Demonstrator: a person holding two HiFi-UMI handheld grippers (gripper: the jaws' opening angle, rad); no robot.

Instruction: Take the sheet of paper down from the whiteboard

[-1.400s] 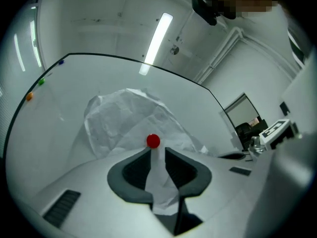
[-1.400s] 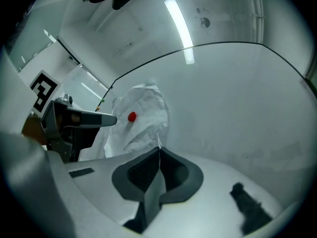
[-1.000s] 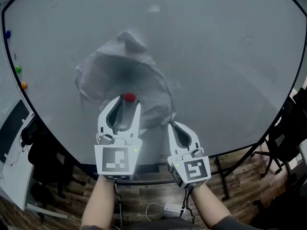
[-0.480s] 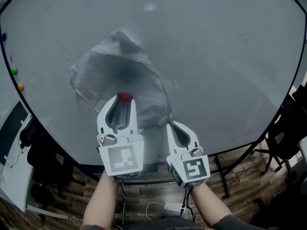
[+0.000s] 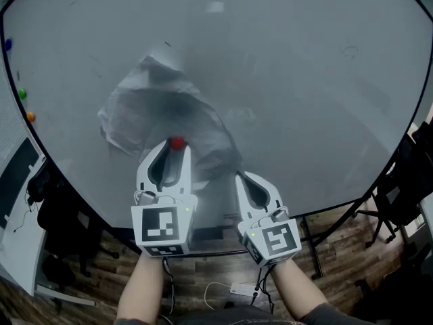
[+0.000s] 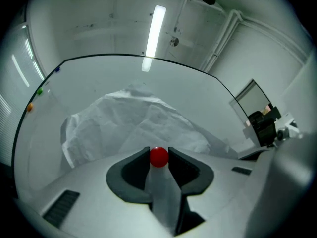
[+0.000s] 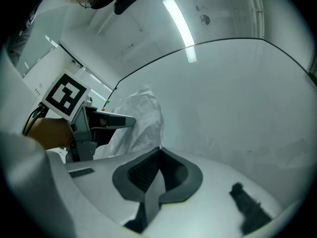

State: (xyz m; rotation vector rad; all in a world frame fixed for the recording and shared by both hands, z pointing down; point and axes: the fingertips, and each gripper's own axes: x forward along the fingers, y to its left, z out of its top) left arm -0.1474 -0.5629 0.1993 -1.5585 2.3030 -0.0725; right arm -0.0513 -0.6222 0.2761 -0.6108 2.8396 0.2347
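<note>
A crumpled white sheet of paper bulges off the whiteboard, with a round red magnet at its lower middle. My left gripper points at the board, and its two pads press on either side of the red magnet. In the left gripper view the paper fills the space behind the jaws. My right gripper is shut at the sheet's lower right corner, and the paper's edge runs down into the closed tips.
Blue, green and orange magnets sit at the board's left edge. Below the board are its stand legs, dark chairs and a white adapter with a cable on the wood floor.
The left gripper's jaws have narrowed onto the red magnet. The paper has shifted slightly on the board. The right gripper has stayed in place, shut.
</note>
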